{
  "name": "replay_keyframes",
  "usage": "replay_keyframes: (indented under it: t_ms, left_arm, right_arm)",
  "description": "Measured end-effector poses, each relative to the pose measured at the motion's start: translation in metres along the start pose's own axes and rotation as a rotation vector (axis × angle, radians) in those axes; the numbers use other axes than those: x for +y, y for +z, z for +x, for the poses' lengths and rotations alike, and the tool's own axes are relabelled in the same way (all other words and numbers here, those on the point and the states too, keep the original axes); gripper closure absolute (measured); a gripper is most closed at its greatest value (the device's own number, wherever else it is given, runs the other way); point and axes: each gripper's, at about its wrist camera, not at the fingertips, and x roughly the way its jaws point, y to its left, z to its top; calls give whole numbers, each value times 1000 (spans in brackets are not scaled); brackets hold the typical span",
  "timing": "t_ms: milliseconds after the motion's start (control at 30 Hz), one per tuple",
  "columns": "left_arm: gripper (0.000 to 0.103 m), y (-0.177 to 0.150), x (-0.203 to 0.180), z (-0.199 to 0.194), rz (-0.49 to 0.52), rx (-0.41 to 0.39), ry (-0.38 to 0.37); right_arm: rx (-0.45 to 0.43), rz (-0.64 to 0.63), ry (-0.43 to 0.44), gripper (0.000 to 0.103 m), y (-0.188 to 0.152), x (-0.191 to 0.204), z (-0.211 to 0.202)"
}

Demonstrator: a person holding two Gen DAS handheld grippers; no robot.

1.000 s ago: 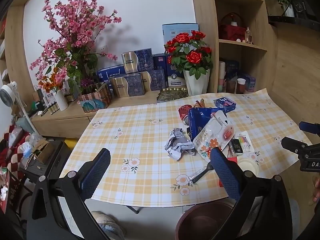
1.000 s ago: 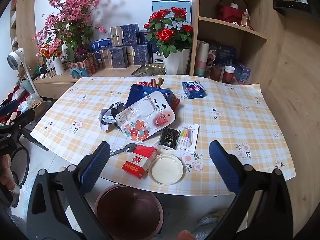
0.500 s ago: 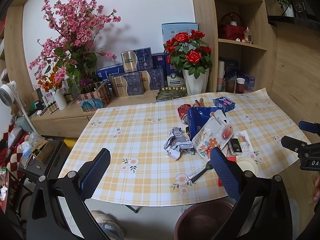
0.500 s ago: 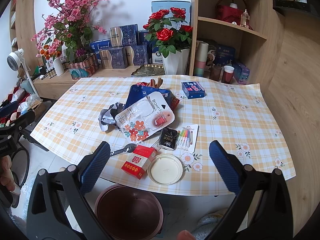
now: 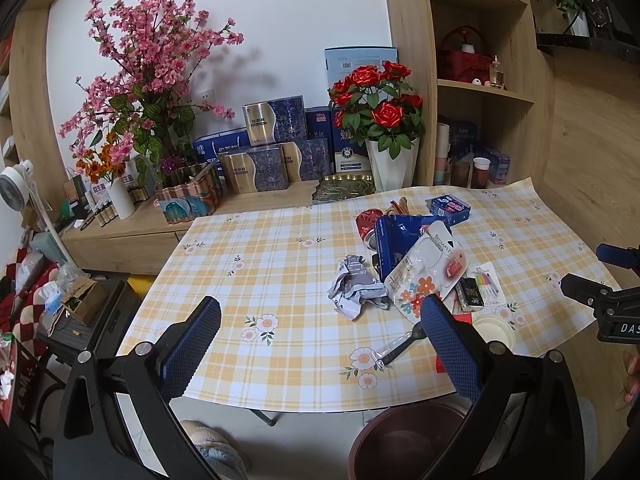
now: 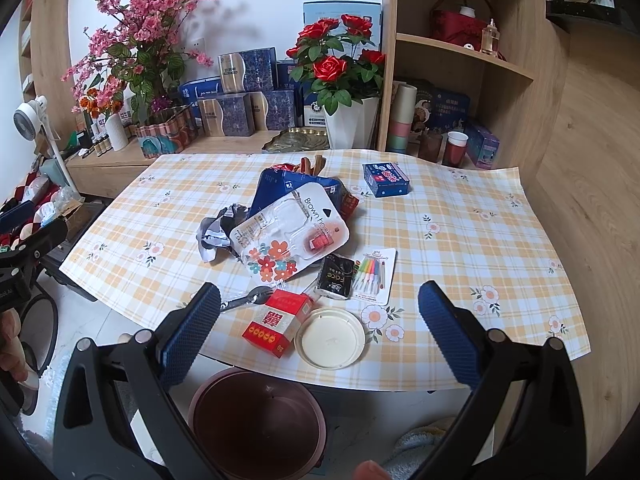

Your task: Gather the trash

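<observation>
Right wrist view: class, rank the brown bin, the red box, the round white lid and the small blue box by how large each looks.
1. brown bin, though nearest the camera
2. round white lid
3. red box and small blue box: too alike to rank.

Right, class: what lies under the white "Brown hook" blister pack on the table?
The Brown hook pack rests partly on a blue bag and beside crumpled grey paper. Whatever is directly beneath its middle is covered.
</observation>
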Motion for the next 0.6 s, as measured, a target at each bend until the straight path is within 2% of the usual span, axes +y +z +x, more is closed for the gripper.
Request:
replay_keyframes:
  t_ms: [600]
  left_arm:
    - [5, 0, 3, -3, -7, 0, -3]
  right_arm:
    - [3, -6, 2, 6, -1, 4, 1]
